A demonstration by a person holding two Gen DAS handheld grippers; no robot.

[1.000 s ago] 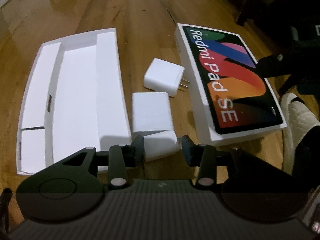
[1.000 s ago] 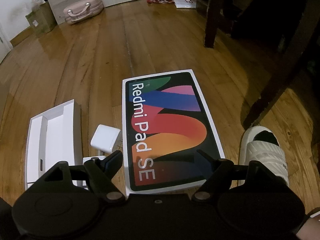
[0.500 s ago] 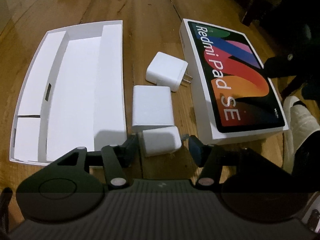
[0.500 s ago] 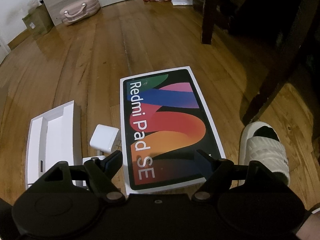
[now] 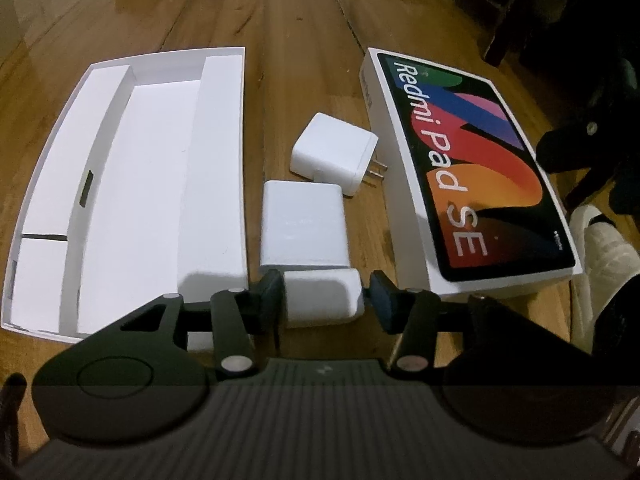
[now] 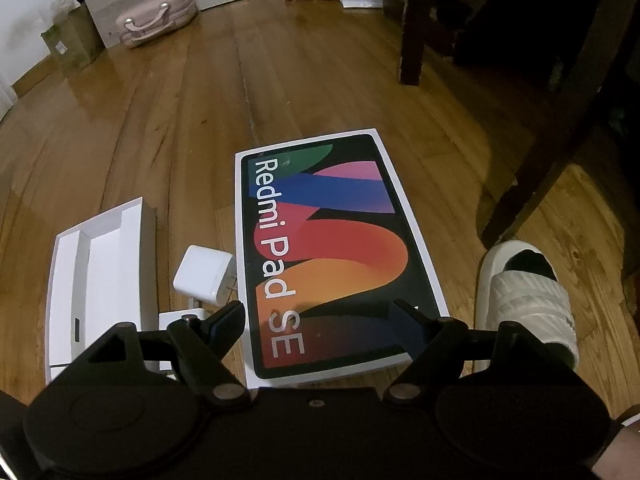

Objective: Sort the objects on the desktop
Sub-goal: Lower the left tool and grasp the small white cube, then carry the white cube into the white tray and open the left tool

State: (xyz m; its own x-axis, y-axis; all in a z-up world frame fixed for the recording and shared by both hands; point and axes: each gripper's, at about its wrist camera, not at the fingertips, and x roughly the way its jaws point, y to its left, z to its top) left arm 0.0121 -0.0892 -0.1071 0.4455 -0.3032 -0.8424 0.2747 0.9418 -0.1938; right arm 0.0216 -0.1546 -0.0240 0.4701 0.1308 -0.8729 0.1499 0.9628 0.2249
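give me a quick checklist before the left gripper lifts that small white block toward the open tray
1. Small white block between the left gripper fingers: ok.
2. Both pads pressing on it: not ok, the jaws are closing and a gap shows at the right pad.
3. Block clear of the flat white box behind it: cannot tell, they look to be touching.
4. Open tray has free compartments: ok.
5. White charger out of the path to the tray: ok, it lies toward the Redmi Pad SE box.
6. Right gripper out of the way: ok, open above the Redmi box.
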